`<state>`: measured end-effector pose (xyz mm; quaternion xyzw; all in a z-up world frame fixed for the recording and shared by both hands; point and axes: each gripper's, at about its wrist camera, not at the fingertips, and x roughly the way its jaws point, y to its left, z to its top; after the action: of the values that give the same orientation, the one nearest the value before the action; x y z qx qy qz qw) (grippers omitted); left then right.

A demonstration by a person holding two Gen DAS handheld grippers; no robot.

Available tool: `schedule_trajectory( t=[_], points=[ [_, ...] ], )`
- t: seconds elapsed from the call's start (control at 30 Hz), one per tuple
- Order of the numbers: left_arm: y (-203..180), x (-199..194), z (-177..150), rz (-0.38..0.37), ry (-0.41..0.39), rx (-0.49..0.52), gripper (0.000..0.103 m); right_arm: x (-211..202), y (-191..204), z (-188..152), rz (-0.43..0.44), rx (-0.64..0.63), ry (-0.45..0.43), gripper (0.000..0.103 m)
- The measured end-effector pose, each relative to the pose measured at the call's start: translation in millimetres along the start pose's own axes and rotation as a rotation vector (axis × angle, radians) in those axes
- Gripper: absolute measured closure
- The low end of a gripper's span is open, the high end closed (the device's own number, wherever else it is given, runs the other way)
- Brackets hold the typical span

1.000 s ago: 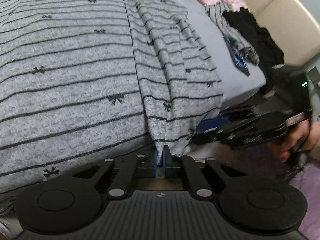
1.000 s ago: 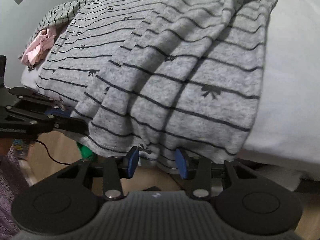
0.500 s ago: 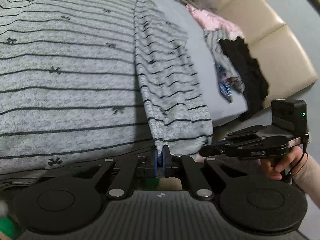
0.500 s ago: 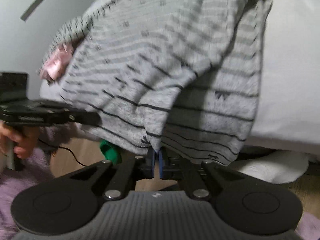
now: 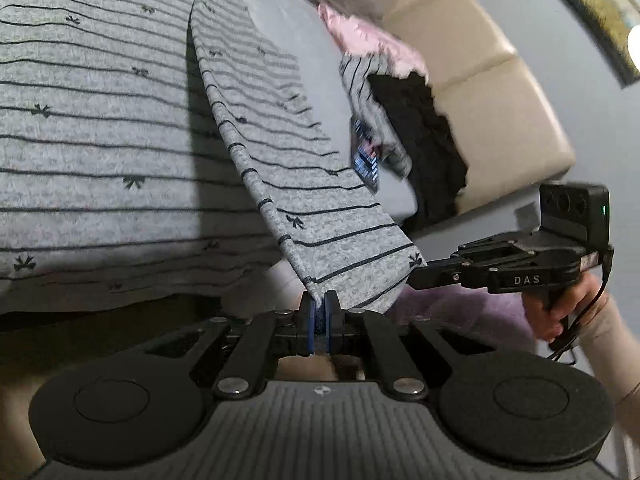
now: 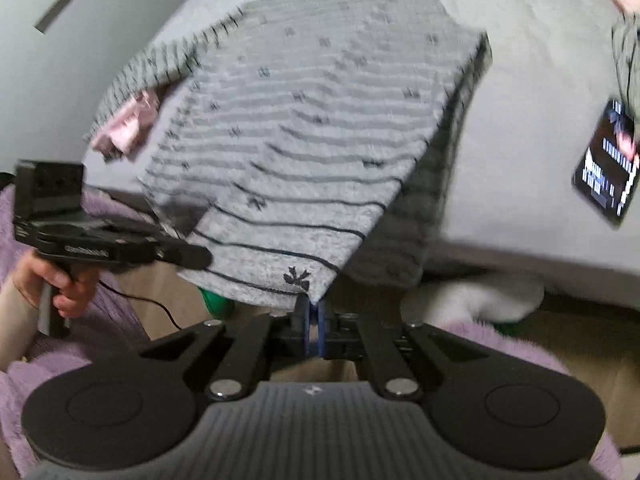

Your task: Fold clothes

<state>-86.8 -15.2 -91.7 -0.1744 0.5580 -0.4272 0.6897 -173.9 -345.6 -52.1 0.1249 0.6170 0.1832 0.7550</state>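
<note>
A grey garment with thin dark stripes and small bow prints [image 5: 100,120] lies spread on a grey bed [image 6: 540,80]. My left gripper [image 5: 319,304] is shut on one bottom corner of it and holds that flap [image 5: 320,216] lifted off the bed edge. My right gripper [image 6: 313,312] is shut on the other bottom corner [image 6: 296,216] and lifts it too. The right gripper also shows in the left wrist view [image 5: 520,264], and the left gripper in the right wrist view [image 6: 100,240]. The flap is taut between the two grippers.
A pink cloth [image 5: 368,44], a striped cloth [image 5: 360,76] and a black garment [image 5: 420,132] are piled at the bed's far side by a beige padded headboard [image 5: 492,92]. A phone [image 6: 604,168] lies on the bed. A purple fuzzy rug [image 6: 500,340] lies below.
My right gripper closed on the garment's corner. Both grippers then rose and pulled back, lifting the hem flap off the bed edge and stretching it flat.
</note>
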Motion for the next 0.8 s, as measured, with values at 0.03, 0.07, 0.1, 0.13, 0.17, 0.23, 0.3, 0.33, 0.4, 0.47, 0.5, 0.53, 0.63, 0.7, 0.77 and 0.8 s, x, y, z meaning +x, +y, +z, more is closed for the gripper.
schedule_trajectory(
  t=[0.03, 0.07, 0.1, 0.13, 0.17, 0.23, 0.3, 0.33, 0.4, 0.47, 0.5, 0.53, 0.63, 0.7, 0.77, 0.8],
  points=[
    [1.5, 3.6, -1.3, 0.017, 0.015, -0.001, 0.101, 8.8, -3.6, -3.0, -0.007, 0.012, 0.024, 0.098],
    [3.8, 9.3, -2.7, 0.031, 0.031, -0.005, 0.101, 18.4, -7.4, -6.3, -0.014, 0.022, 0.047, 0.098],
    [5.8, 15.3, -4.3, 0.041, 0.045, -0.003, 0.101, 26.8, -10.6, -9.2, -0.019, 0.029, 0.067, 0.098],
    [8.1, 21.4, -6.4, 0.056, 0.06, 0.002, 0.101, 34.2, -14.3, -12.3, -0.024, 0.035, 0.086, 0.098],
    [10.7, 27.2, -8.3, 0.07, 0.074, 0.006, 0.101, 41.7, -18.1, -15.1, -0.027, 0.044, 0.102, 0.098],
    [17.6, 36.2, -11.6, 0.095, 0.096, 0.004, 0.101, 52.3, -23.3, -18.7, -0.036, 0.052, 0.123, 0.098],
    [22.1, 46.2, -12.7, 0.131, 0.12, 0.004, 0.101, 61.7, -25.6, -21.5, -0.04, 0.053, 0.142, 0.098],
    [23.2, 48.8, -13.0, 0.146, 0.128, 0.009, 0.101, 67.2, -25.2, -22.1, -0.045, 0.05, 0.151, 0.098],
    [22.2, 54.3, -12.8, 0.162, 0.134, 0.025, 0.1, 79.4, -22.3, -22.7, -0.07, 0.035, 0.169, 0.098],
    [19.8, 56.3, -12.6, 0.184, 0.135, 0.042, 0.1, 89.5, -20.1, -23.1, -0.109, 0.02, 0.188, 0.098],
    [18.8, 57.0, -12.5, 0.197, 0.137, 0.048, 0.1, 93.1, -19.6, -23.5, -0.131, 0.012, 0.198, 0.096],
    [18.9, 56.8, -12.5, 0.21, 0.138, 0.048, 0.1, 95.8, -18.6, -23.8, -0.147, 0.003, 0.206, 0.094],
    [19.0, 55.9, -12.1, 0.248, 0.138, 0.049, 0.1, 102.2, -9.1, -21.8, -0.199, -0.012, 0.221, 0.093],
    [17.2, 51.5, -11.6, 0.264, 0.131, 0.055, 0.1, 101.2, -7.4, -21.4, -0.203, -0.014, 0.22, 0.085],
    [16.1, 43.3, -10.4, 0.279, 0.1, 0.063, 0.1, 98.5, -5.2, -19.5, -0.213, -0.025, 0.202, 0.053],
    [15.6, 38.7, -9.2, 0.286, 0.082, 0.066, 0.1, 97.6, -2.4, -17.2, -0.214, -0.035, 0.192, 0.052]
  ],
)
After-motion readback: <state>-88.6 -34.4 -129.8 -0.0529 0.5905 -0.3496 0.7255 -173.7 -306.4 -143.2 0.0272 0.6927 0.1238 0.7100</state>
